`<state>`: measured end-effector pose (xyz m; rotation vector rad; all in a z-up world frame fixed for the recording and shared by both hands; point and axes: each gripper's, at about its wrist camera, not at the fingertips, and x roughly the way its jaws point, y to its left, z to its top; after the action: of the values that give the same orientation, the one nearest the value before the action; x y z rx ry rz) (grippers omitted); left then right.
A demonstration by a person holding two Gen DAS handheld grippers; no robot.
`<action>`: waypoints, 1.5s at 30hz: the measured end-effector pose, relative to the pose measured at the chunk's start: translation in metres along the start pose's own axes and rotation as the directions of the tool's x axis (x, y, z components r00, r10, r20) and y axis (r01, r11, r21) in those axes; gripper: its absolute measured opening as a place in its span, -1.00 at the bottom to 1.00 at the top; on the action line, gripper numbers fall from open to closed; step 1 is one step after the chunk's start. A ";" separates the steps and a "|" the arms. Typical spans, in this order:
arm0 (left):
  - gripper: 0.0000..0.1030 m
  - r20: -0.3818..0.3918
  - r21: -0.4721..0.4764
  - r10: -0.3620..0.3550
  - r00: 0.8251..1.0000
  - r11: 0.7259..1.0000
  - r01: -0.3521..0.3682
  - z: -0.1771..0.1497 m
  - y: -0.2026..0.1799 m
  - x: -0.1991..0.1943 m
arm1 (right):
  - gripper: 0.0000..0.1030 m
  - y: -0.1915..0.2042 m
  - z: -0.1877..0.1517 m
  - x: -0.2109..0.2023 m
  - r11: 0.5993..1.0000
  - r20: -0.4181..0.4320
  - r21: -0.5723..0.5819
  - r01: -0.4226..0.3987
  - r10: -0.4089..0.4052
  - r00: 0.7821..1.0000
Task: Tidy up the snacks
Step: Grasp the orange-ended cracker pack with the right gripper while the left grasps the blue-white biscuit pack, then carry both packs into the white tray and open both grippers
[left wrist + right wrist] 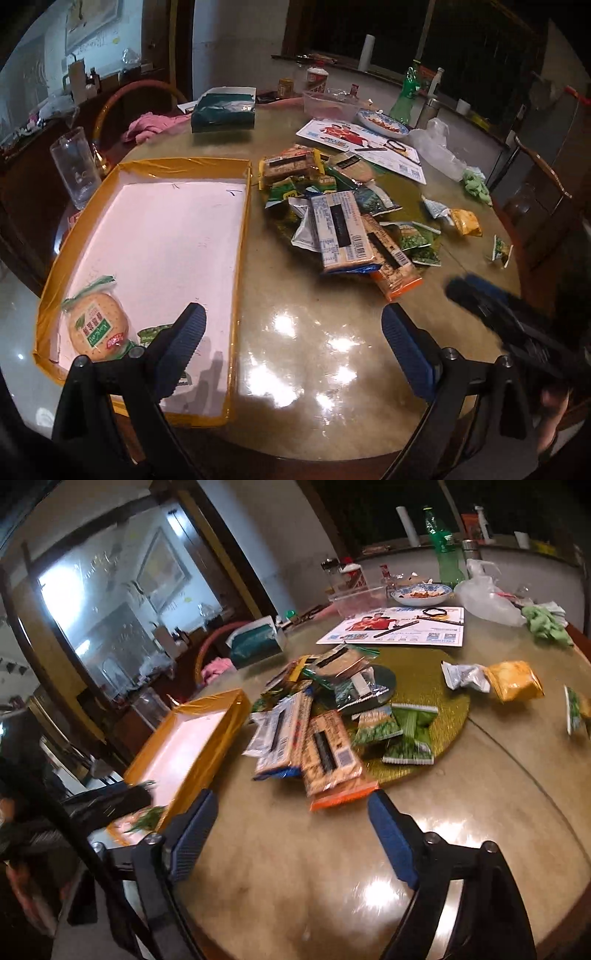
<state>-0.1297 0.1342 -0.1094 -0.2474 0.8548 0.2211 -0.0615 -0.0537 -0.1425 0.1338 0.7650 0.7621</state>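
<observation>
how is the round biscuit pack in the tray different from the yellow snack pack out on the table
The round biscuit pack lies inside the yellow-rimmed tray; the yellow snack pack sits loose on the table, apart from the main pile.
The biscuit pack is clear, showing a pale round biscuit with green ends; the yellow pack is opaque.
The biscuit pack is disc-shaped; the yellow pack is a puffy pillow shape.
Both are sealed single snacks, and neither is gripped.

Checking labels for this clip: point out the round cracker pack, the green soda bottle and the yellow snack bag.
round cracker pack [98, 326], left wrist view, wrapper face.
green soda bottle [445, 550], right wrist view, body.
yellow snack bag [515, 681], right wrist view, front.
</observation>
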 end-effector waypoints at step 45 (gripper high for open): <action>0.31 -0.260 0.162 0.056 0.964 0.987 -0.013 -0.056 -0.046 0.074 | 0.18 -0.017 -0.069 0.001 0.963 -0.078 0.007 0.270 -0.269 0.960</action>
<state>-0.1093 0.0810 -0.1950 -0.1136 1.1365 0.1532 -0.0977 -0.0761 -0.1994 0.0152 0.8431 0.5030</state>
